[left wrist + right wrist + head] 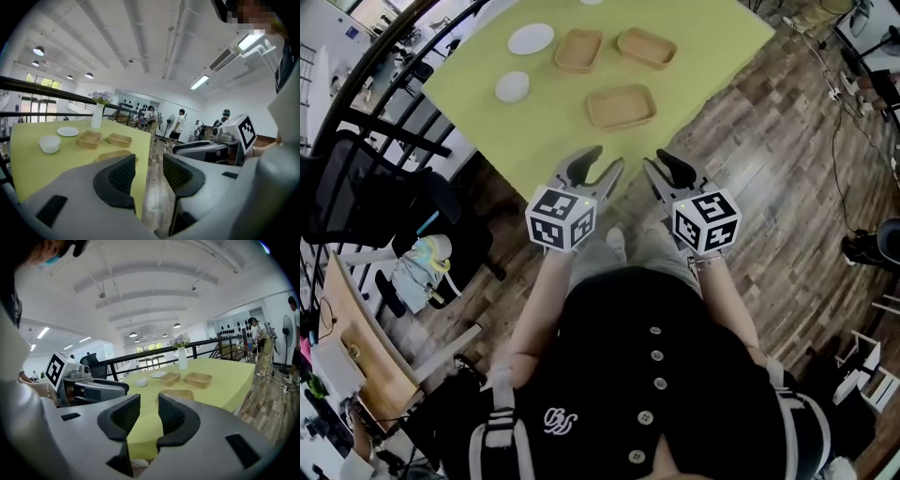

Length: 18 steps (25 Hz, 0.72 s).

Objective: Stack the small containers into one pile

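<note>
Closest in the head view, the person's dark shirt (pixel 656 375) is filling the bottom. Past it the left gripper (pixel 605 161) and right gripper (pixel 661 161) are hovering off the table's (pixel 487 103) near corner. The nearest container (pixel 621 106) is lying ahead about midway between them, long side crosswise, with two other containers (pixel 578 50) by the far edge. In the left gripper view, the jaws are standing apart on nothing. In the right gripper view, they are doing likewise.

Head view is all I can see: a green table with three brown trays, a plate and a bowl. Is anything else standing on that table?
Observer: Yes. A white vase holding flowers stands at the far side of the table, beyond the plate.
Operator: Is the person alone in the room?
Observer: No. The left gripper view shows several people standing past the table, near a floor fan.
</note>
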{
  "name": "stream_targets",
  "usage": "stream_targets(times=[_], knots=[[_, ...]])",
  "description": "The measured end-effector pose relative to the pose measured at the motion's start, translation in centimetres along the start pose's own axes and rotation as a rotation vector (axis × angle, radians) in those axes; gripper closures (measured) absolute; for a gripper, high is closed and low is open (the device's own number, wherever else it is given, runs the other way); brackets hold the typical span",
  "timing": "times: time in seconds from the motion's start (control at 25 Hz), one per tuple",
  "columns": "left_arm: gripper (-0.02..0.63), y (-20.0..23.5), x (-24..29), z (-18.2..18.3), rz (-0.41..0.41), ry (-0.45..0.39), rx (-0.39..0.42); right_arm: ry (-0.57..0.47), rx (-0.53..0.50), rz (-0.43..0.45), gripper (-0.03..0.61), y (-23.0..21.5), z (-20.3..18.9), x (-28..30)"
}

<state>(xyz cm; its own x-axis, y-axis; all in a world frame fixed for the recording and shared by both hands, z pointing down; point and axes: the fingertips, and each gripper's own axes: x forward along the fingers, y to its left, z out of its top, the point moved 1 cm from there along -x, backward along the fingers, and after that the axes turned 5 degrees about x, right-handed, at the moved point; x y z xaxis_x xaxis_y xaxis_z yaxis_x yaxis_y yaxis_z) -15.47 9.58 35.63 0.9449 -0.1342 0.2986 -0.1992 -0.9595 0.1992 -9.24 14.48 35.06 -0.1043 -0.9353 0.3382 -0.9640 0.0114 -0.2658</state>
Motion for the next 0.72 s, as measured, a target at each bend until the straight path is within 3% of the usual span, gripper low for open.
stream_targets(times=[0.28,0.72], knots=[[0.434,0.4,2.2,-0.9,-0.039,0.013,-0.069,0.044,0.012,-0.032,0.459,-2.2,-0.7,0.9],[0.434,4.2,4.8,0.7,0.061,0.0,-0.103,0.057,-0.009,0.064,0.46,-5.1,1.9,6.1]])
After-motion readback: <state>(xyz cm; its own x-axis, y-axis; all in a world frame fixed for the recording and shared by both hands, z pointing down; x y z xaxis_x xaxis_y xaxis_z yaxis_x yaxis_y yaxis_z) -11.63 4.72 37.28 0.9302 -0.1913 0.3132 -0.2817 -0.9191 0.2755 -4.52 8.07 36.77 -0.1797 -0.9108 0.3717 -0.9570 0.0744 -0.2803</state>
